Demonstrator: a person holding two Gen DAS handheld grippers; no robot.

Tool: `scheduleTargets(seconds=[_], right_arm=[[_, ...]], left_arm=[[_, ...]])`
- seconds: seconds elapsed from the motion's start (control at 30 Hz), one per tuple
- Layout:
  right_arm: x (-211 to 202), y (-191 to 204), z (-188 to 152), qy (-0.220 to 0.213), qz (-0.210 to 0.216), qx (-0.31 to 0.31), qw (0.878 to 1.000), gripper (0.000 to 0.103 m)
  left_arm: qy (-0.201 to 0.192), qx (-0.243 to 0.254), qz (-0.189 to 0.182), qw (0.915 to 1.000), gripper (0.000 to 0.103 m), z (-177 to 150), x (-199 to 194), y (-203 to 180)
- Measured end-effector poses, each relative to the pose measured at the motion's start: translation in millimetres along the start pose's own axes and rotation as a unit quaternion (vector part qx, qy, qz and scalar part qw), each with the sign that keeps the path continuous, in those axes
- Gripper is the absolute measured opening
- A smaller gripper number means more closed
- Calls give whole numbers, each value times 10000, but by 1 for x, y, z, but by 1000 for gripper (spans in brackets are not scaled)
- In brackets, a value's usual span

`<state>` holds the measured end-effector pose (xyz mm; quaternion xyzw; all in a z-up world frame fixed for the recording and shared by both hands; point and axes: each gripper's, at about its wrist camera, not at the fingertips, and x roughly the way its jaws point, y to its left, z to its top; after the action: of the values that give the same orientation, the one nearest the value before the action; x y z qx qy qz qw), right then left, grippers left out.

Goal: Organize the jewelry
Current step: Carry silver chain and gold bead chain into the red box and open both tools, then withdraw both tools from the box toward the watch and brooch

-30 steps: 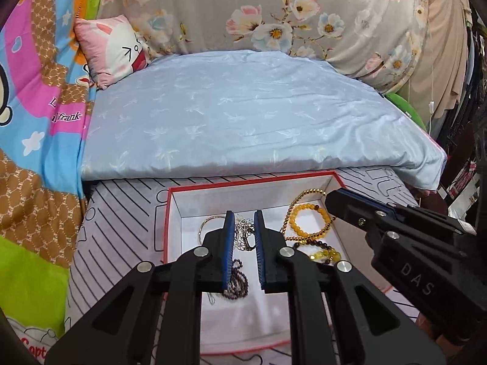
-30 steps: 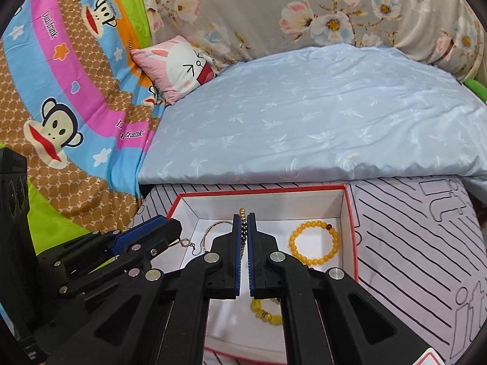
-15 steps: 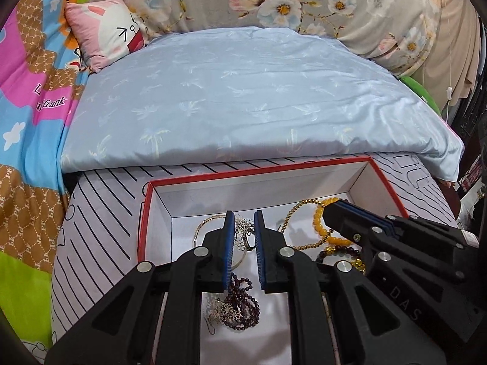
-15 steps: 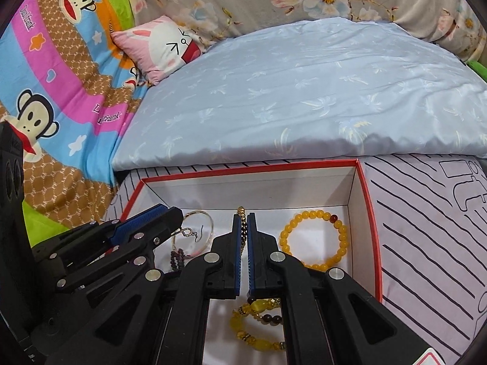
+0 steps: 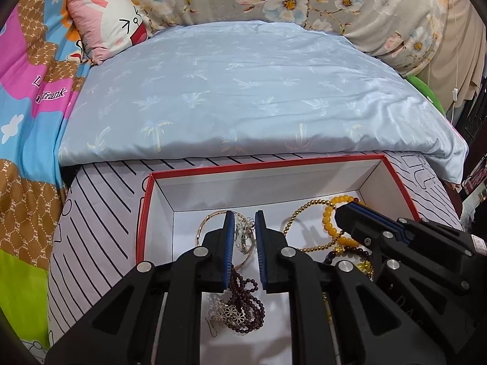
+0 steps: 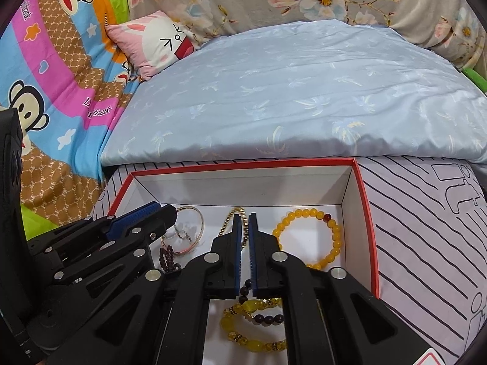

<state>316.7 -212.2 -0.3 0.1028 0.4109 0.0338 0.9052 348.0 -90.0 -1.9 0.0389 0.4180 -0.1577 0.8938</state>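
A red-rimmed white box (image 5: 261, 164) (image 6: 243, 164) holds jewelry. My left gripper (image 5: 244, 217) is inside it, shut on a silver chain piece (image 5: 243, 231) over a gold bangle (image 5: 202, 225). Dark maroon beads with a flower ornament (image 5: 240, 301) lie under it. My right gripper (image 6: 246, 217) is shut on a gold bead chain (image 6: 232, 216), which also shows in the left wrist view (image 5: 307, 206). A yellow bead bracelet (image 6: 307, 237) lies at the box's right. A yellow and brown bracelet (image 6: 252, 322) lies under the right gripper.
The box sits on a lilac black-striped cover (image 6: 426, 228). A light blue quilt (image 5: 237, 91) lies just behind the box. A pink rabbit pillow (image 5: 109, 24) and a colourful monkey blanket (image 6: 45, 70) are at the left.
Both grippers have moved forward and lower into the box, which looks larger and nearer. Their jaws have stayed closed as before.
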Motion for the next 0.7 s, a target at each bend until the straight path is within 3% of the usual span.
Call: scheduleTargets(seconds=[0.03, 0.1, 0.17, 0.4, 0.57, 0.7], right_arm=[[0, 0, 0, -3, -9, 10, 10000, 10], [0, -1, 0, -1, 11, 33, 10000, 10], [-1, -1, 0, -22, -59, 12, 10000, 11], [-8, 3, -3, -109, -306, -134, 9994, 18], [-19, 0, -2, -219, -393, -118, 9989, 30], [-31, 0, -2, -296, -412, -125, 9986, 34]], left_arm=[[-13, 11, 51, 10000, 17, 0, 0, 0], [-21, 15, 124, 9999, 34, 0, -1, -1], [-94, 48, 227, 9997, 40, 0, -4, -2], [-117, 32, 314, 9994, 42, 0, -6, -2], [-128, -1, 336, 9994, 42, 0, -12, -1], [-181, -3, 351, 9992, 42, 1, -20, -2]])
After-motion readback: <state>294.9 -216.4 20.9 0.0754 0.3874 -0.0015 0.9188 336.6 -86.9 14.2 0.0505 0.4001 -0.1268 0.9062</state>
